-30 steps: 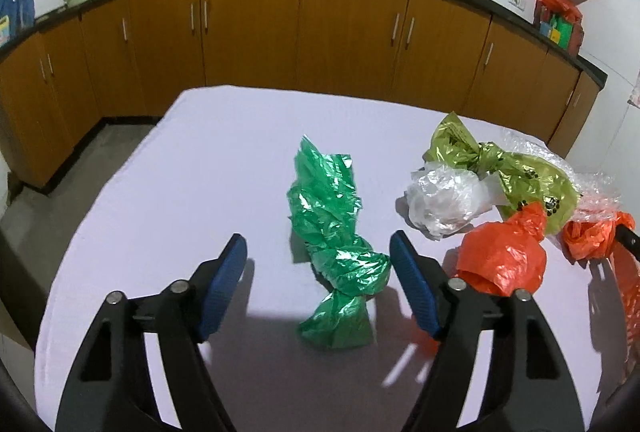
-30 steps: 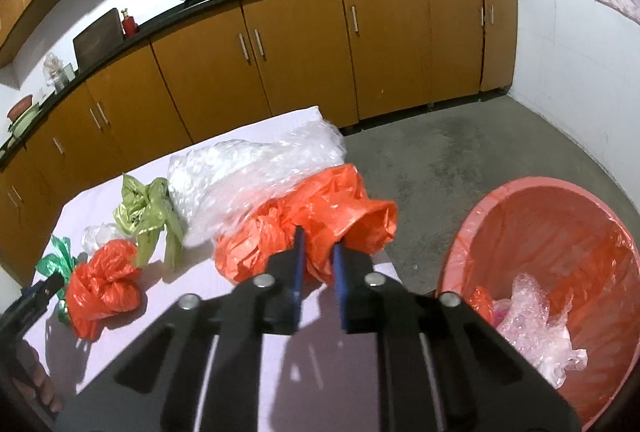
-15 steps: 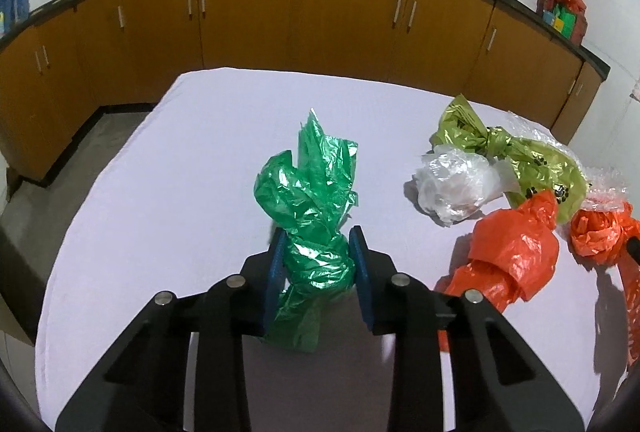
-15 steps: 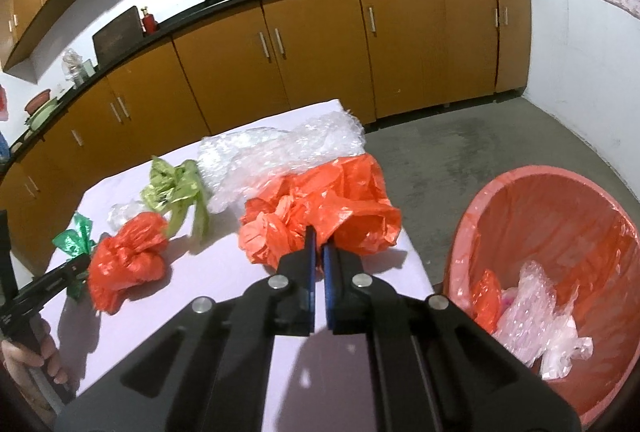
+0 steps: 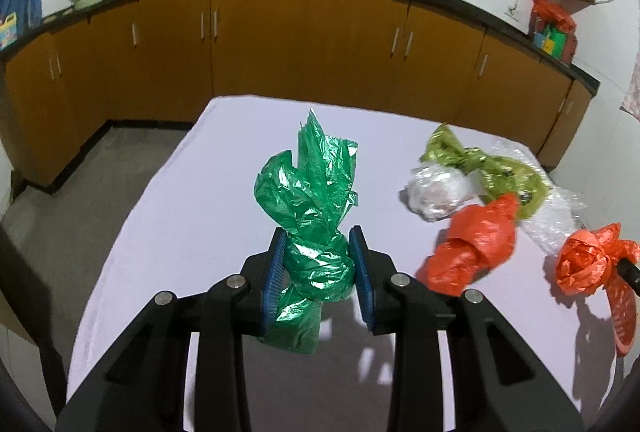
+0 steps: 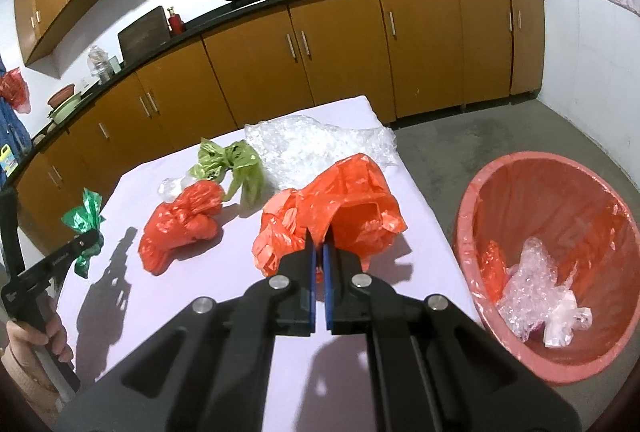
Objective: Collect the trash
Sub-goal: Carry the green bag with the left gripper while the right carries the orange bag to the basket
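My left gripper is shut on a knotted green plastic bag and holds it above the white table; the bag also shows in the right wrist view. My right gripper is shut on a large orange plastic bag, held just above the table's right side, and this bag shows in the left wrist view. A red bin with an orange liner stands on the floor to the right, holding clear and orange plastic.
On the table lie a knotted orange bag, an olive-green bag, a small clear bag and a sheet of bubble wrap. Brown cabinets with woks on the counter run behind.
My left gripper closed on the green bag and lifted it off the table. My right gripper tightened on the large orange bag and raised it slightly.
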`<state>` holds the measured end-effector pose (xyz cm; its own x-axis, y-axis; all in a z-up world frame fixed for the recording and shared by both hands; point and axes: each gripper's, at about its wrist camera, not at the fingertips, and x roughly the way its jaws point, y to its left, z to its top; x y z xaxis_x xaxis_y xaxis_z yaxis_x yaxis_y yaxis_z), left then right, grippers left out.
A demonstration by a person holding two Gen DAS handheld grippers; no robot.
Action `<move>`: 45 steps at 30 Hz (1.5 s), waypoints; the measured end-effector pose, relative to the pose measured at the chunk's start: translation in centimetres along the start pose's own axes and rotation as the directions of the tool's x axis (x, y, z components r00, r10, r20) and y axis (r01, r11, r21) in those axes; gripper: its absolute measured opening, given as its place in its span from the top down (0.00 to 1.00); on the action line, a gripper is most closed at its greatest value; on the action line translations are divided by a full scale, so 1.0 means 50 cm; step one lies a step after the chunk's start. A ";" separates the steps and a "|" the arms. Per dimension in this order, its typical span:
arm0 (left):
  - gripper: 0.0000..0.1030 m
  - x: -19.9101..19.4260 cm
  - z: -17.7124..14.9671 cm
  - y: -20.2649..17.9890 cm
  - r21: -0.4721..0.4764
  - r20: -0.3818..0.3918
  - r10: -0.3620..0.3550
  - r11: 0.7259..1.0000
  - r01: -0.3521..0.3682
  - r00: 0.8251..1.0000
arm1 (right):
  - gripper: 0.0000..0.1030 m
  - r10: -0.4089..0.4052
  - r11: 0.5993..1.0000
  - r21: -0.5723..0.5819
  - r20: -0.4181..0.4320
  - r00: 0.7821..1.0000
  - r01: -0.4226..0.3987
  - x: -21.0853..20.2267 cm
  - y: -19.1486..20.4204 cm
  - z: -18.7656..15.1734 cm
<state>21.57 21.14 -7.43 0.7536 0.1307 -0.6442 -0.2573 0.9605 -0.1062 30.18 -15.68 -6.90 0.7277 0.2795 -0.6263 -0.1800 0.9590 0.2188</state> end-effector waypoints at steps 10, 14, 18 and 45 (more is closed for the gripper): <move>0.68 -0.077 0.012 -0.059 0.056 0.079 -0.069 0.996 0.064 0.994 | 0.96 -0.016 1.000 -0.007 0.069 0.998 0.016 -0.083 -0.005 0.023; 0.68 -0.105 0.017 -0.096 0.087 0.105 -0.114 0.991 0.105 0.988 | 0.96 -0.048 0.999 0.003 0.099 0.994 0.048 -0.120 -0.031 0.033; 0.68 -0.124 0.021 -0.140 0.117 0.113 -0.159 0.982 0.146 0.981 | 0.96 -0.086 0.996 0.025 0.123 0.989 0.083 -0.150 -0.063 0.040; 0.68 -0.127 -0.033 -0.539 0.334 -0.037 -0.496 0.812 0.479 0.867 | 0.96 -0.348 0.928 0.198 0.147 0.926 0.317 -0.270 -0.337 0.021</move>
<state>22.71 -5.99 -1.73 0.7591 -0.3725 -0.5339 0.3537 0.9245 -0.1421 24.07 -35.66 -1.34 0.8340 -0.0815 -0.5458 0.1944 0.9690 0.1524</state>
